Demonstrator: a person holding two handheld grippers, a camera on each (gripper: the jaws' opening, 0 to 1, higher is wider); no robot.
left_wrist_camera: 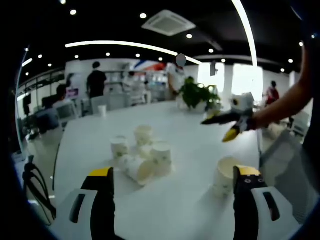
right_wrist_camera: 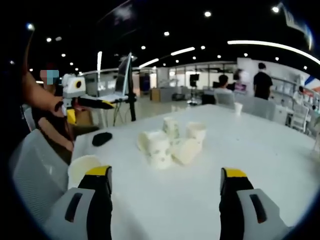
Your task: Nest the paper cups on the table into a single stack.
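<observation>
Near table (left_wrist_camera: 190, 210) edge, lone cup (left_wrist_camera: 226, 182), cup cluster (left_wrist_camera: 142, 155) mid-table

Ceiling spots and a curved light strip (left_wrist_camera: 130, 45) glare on the white table (left_wrist_camera: 190, 135); shadows stay soft, edges bend with fisheye distortion, and the background blurs.

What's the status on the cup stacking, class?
Left tool and right tool open, empty. Paper cups clustered mid-table, one tipped, none nested; lone cup apart near edge. Nothing blocking approach.
</observation>
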